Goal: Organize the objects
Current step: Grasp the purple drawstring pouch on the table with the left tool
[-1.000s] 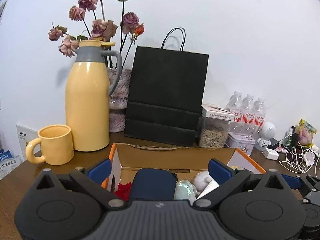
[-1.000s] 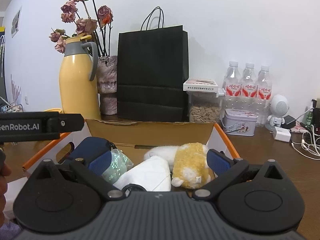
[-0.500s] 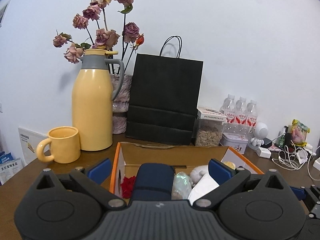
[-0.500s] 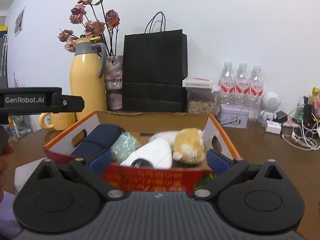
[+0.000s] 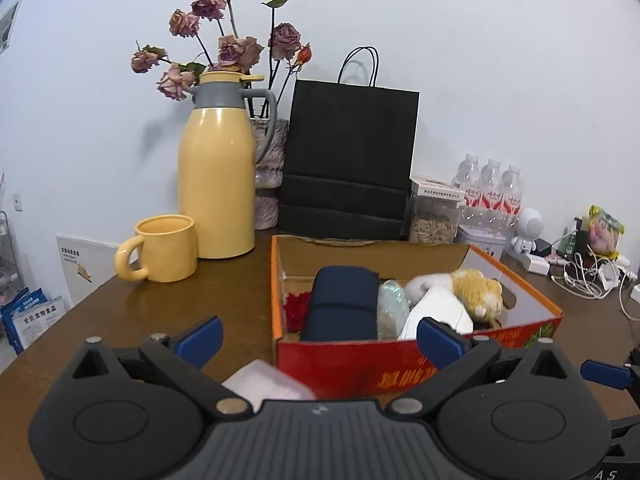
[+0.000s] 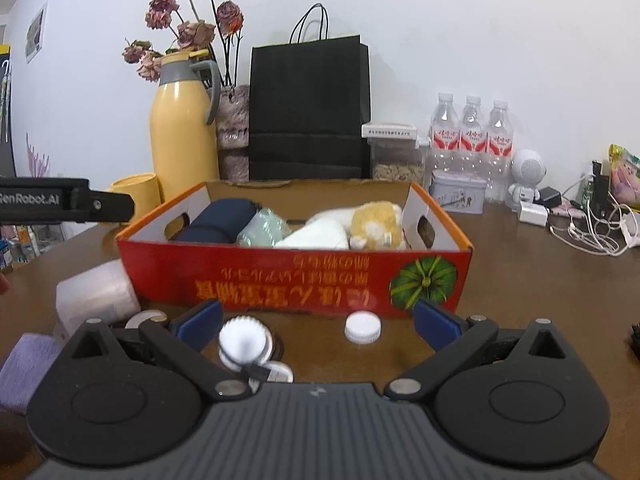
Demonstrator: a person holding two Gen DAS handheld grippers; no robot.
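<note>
I am holding both tongs, left [image 5: 318, 334] and right [image 6: 318, 318], spread and empty before the red cardboard box [image 6: 296, 280] on the bench [image 6: 520, 264]. Loose bottle caps [image 6: 363, 327] are lying in front; next, I judge, picking one up.
</note>
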